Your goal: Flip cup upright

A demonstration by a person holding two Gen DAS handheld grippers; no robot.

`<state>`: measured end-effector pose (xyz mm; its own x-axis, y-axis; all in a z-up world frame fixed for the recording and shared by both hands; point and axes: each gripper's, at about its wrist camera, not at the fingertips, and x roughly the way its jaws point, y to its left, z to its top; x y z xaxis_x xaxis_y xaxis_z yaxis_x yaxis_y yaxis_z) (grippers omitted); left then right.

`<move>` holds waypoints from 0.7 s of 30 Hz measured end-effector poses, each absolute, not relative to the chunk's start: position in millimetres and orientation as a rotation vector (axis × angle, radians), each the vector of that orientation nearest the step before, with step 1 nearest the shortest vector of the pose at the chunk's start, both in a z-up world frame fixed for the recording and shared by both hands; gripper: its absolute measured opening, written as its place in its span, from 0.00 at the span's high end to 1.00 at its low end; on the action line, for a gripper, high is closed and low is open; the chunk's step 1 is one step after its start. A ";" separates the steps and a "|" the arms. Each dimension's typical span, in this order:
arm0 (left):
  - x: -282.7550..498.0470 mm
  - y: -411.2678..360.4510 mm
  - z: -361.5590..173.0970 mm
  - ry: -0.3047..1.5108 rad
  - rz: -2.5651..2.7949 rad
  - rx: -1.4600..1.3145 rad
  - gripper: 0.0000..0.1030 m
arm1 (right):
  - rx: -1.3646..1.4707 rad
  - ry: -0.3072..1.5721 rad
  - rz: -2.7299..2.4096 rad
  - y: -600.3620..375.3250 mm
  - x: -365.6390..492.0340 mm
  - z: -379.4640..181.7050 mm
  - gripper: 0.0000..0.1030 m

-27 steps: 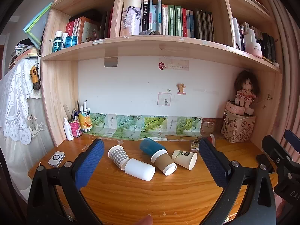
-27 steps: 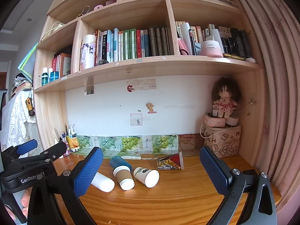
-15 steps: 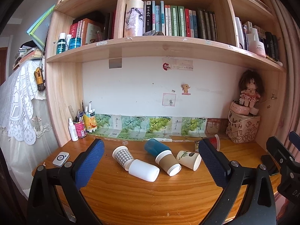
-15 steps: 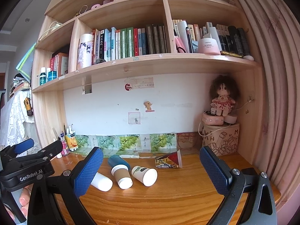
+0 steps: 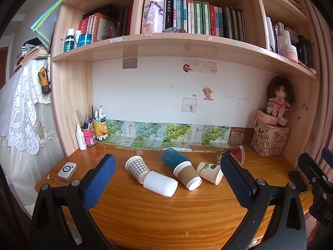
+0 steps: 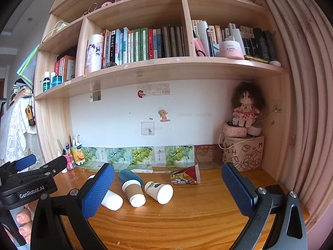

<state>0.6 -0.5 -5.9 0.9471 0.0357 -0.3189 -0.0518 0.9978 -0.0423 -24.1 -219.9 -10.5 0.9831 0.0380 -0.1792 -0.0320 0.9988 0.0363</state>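
Both the left gripper [image 5: 166,179] and the right gripper [image 6: 167,189] hover wide open, holding nothing, above the near edge of the desk [image 5: 166,214]. The cups [image 5: 188,171] lie tipped in a tight row mid-desk, several touching, so reaching for one could likely roll its neighbours. A phone [image 5: 298,178] lies at the far right, and a small white device [image 5: 67,167] at the left.
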 end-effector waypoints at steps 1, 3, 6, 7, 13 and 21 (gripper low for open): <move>0.9 0.9 -6.1 0.325 0.047 -0.049 0.02 | 0.033 0.182 0.033 -218.5 -24.3 -10.9 0.00; 2.3 3.1 -6.5 0.333 0.034 -0.046 0.02 | 0.035 0.185 0.037 -216.7 -23.3 -11.2 0.00; 7.2 8.0 -8.1 0.361 0.013 -0.052 0.02 | 0.034 0.194 0.052 -212.9 -19.5 -11.8 0.00; 8.9 9.7 -8.9 0.368 0.012 -0.054 0.02 | 0.031 0.195 0.053 -211.0 -18.1 -12.3 0.00; 19.0 21.5 -13.5 0.385 0.044 -0.042 0.02 | 0.014 0.212 0.068 -196.2 -4.3 -17.5 0.00; 50.5 48.1 -24.9 0.465 0.105 -0.095 0.02 | -0.003 0.249 0.112 -174.3 23.7 -30.3 0.00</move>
<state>50.5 48.1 -24.9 0.8886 0.0794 -0.4517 -0.1228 0.9901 -0.0675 23.7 -174.3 -30.3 0.9630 0.1103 -0.2458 -0.1111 0.9938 0.0107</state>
